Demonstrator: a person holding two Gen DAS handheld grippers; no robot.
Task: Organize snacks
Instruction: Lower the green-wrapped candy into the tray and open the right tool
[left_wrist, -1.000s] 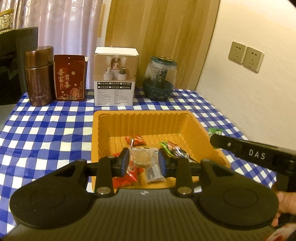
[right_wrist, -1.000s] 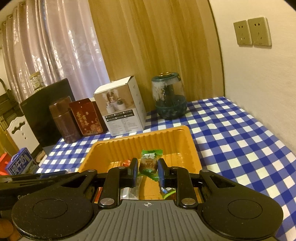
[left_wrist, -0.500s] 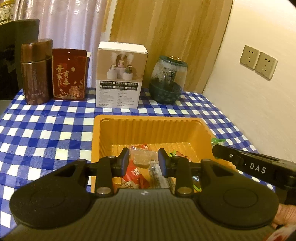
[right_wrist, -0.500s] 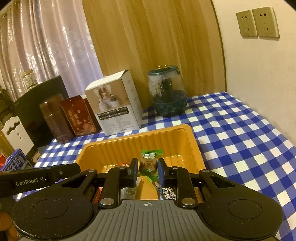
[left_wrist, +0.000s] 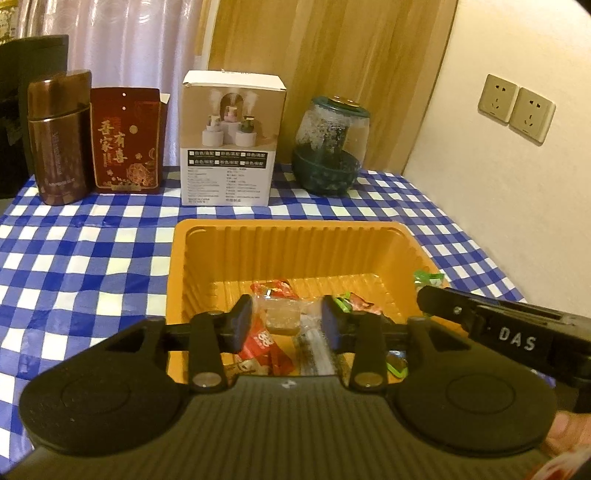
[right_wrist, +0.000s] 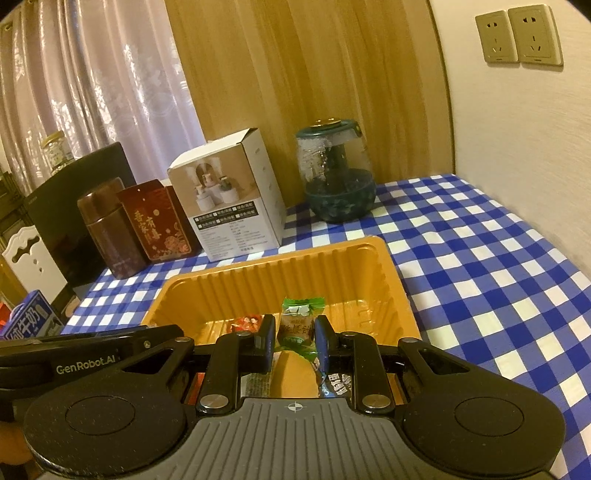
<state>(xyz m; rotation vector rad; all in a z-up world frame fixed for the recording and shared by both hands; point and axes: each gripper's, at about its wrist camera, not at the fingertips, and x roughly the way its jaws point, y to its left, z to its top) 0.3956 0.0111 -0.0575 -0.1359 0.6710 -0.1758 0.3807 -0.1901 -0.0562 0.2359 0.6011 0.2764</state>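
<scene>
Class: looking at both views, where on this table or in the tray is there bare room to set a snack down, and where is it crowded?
Free: the orange plastic tray's far half, and the blue-checked tablecloth right of it, towards the wall. Crowded: the tray's near end, heaped with wrapped snacks, and the table's back row.

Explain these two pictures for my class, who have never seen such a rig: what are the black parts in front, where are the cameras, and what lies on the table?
No robot here: a person holds a two-finger gripper in each hand, each with a camera looking along its fingers. In the left view, the left gripper is opening around a clear-wrapped snack. In the right view, the right gripper pinches a green-wrapped snack. Both hang over an orange tray of snacks on a blue checked tablecloth.
</scene>
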